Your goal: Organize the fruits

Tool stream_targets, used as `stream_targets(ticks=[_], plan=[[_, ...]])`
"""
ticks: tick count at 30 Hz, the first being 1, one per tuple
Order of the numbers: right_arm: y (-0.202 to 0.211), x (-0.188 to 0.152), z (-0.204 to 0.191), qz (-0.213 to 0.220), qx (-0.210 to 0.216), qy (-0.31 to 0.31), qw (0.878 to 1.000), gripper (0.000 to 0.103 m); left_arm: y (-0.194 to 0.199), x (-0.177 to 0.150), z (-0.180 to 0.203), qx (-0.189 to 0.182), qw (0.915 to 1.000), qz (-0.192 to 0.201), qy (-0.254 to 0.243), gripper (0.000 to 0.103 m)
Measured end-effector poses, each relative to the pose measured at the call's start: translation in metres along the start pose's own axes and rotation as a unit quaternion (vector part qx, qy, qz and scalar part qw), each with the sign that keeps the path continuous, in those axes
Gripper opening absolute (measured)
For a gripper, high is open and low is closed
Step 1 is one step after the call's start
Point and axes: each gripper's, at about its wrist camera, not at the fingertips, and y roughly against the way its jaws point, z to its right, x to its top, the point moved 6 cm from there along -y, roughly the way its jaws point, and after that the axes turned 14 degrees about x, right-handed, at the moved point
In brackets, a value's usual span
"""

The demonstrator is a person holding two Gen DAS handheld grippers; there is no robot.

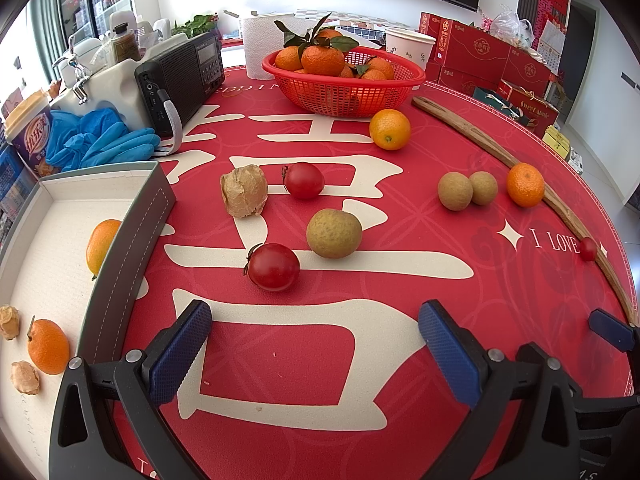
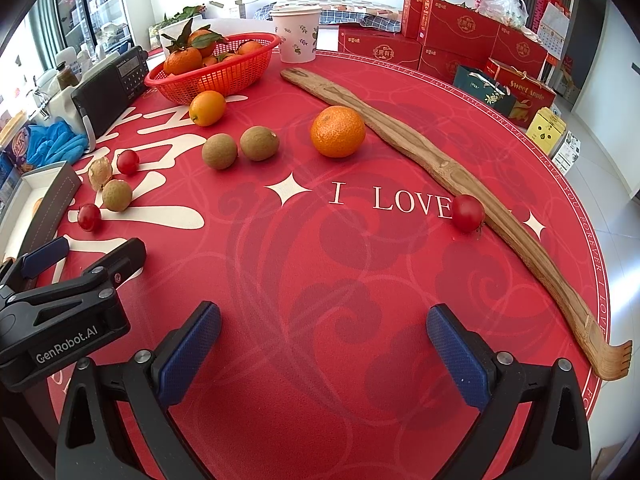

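Observation:
My left gripper point(image 1: 316, 348) is open and empty above the red table mat point(image 1: 280, 360). Just ahead of it lie a cherry tomato point(image 1: 273, 267), a longan point(image 1: 334, 233), a husked physalis point(image 1: 243, 191) and a second tomato point(image 1: 304, 180). A grey box point(image 1: 132, 236) at the left holds small oranges point(image 1: 48, 346) and physalis point(image 1: 25, 377). My right gripper point(image 2: 324, 344) is open and empty. Ahead of it lie a tomato point(image 2: 467, 213), a mandarin point(image 2: 338, 131), two longans point(image 2: 259, 143) and a kumquat point(image 2: 207, 108).
A red basket point(image 1: 344, 88) of mandarins stands at the back. A long wooden back scratcher point(image 2: 460, 188) runs along the right. A black radio point(image 1: 180, 76), blue gloves point(image 1: 100, 140), a paper cup point(image 2: 296, 34) and red gift boxes point(image 2: 460, 36) ring the table.

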Motion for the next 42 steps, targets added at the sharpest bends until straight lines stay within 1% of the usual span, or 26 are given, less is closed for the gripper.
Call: stream_targets(ticks=[24,32,36,42], plan=[[0.000,-0.001,0.000,0.001,-0.001,-0.002,1.000,0.103,-0.001,0.000,0.000,0.000,1.0000,0.000,0.000,0.103],[0.000,-0.001,0.003,-0.007,0.005,0.005,1.000,0.103,-0.001,0.000,0.000,0.000,1.0000,0.000,0.000,0.103],[0.004,-0.002,0.017,-0.010,0.001,-0.005,1.000,0.103,-0.001,0.000,0.000,0.000,1.0000,0.000,0.000,0.103],[0.011,-0.003,0.042,0.001,-0.005,-0.013,1.000,0.103,-0.001,0.000,0.000,0.000,1.0000,0.000,0.000,0.103]])
